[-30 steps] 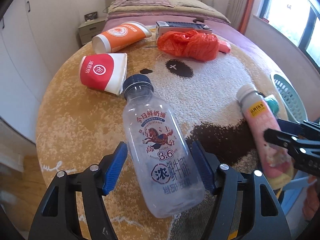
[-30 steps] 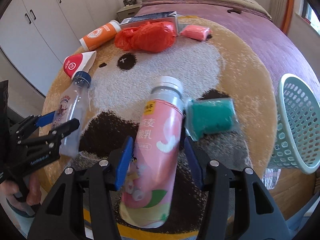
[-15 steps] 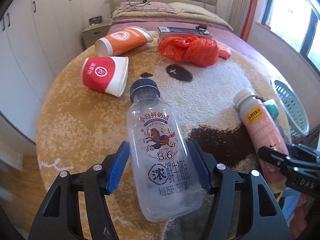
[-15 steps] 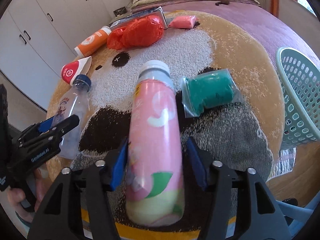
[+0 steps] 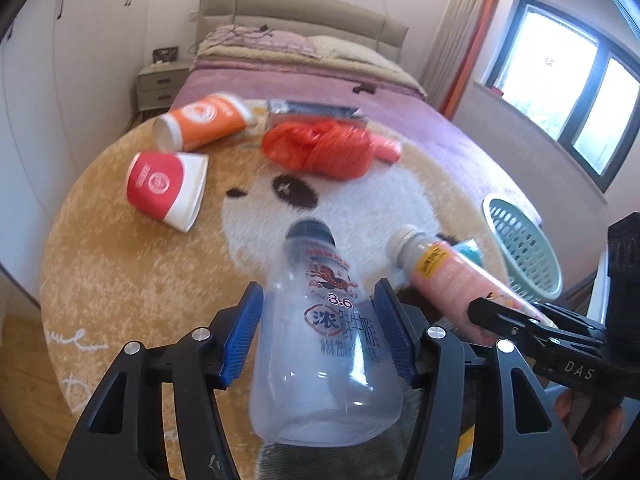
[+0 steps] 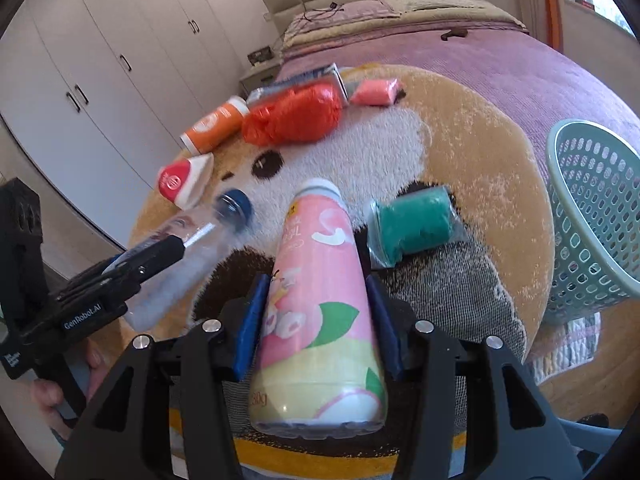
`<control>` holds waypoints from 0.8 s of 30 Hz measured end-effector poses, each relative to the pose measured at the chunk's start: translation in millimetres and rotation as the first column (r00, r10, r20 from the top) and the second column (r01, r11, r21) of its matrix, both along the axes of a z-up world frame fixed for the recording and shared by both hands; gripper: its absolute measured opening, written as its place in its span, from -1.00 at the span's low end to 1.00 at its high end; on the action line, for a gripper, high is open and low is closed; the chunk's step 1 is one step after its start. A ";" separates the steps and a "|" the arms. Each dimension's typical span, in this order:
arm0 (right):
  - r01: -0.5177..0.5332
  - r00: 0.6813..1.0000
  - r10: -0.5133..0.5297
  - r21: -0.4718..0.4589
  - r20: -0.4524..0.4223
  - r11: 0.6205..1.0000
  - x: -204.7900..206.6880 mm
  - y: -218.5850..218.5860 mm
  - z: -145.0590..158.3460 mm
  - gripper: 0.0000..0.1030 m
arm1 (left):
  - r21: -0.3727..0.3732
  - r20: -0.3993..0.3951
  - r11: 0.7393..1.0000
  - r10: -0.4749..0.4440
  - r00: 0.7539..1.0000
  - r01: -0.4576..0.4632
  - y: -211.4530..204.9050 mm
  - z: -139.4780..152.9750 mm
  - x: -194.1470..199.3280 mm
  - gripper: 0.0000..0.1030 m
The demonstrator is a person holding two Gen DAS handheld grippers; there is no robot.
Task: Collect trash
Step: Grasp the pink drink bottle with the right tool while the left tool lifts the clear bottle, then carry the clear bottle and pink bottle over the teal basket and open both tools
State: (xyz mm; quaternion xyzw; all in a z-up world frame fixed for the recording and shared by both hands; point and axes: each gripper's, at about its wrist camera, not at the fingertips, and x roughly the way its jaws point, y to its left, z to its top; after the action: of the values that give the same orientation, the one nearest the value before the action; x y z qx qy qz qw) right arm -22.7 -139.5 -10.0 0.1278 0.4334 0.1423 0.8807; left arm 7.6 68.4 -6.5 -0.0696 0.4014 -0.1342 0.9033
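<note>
left wrist view: the left gripper [image 5: 320, 330] is clamped on a clear milk bottle [image 5: 324, 344] above the round rug [image 5: 120, 272]; beside it sits the pink bottle [image 5: 452, 280].

right wrist view: the right gripper [image 6: 318, 320] pinches the pink bottle [image 6: 320, 300] between blue pads, with the mint basket [image 6: 596, 216] to its right.

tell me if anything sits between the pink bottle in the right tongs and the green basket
Nothing visible blocks it. The right tongs hold the pink bottle off the rug, and the green basket stands open to its right. The teal packet lies on the rug between them, but low, under a lifted path.
</note>
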 end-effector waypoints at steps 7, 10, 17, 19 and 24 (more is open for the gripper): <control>0.027 0.998 -0.028 0.014 0.050 1.000 -0.4 -15.5 17.1 -0.10 | -0.009 0.000 0.998 -0.070 0.998 0.070 -24.2 14.3 11.2 -0.90; 0.026 0.999 -0.027 0.027 0.029 0.999 3.0 -19.2 11.7 -0.10 | 0.018 -0.044 0.996 -0.085 0.995 0.086 -25.8 5.0 11.2 -0.70; -0.006 1.000 0.006 0.040 -0.001 0.999 4.3 -13.1 -1.1 -0.10 | 0.051 -0.113 0.993 -0.102 0.988 0.108 -17.5 -13.2 -18.8 0.20; -0.005 1.000 0.005 0.043 -0.005 0.999 3.8 -13.8 -2.5 -0.10 | 0.079 -0.137 0.987 -0.129 0.982 0.140 -25.5 -19.7 -26.2 0.20; 0.004 1.000 -0.005 0.022 0.005 1.000 -0.7 -17.9 -1.0 -0.10 | 0.120 -0.214 0.984 -0.104 0.971 0.132 -30.5 -45.1 -36.9 0.10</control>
State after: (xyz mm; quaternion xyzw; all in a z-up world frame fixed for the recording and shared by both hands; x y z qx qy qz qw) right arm -23.4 -157.5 -11.0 0.1382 0.4291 0.1455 0.8807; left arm -29.3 37.9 -51.6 0.0014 0.5046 -0.1529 0.8497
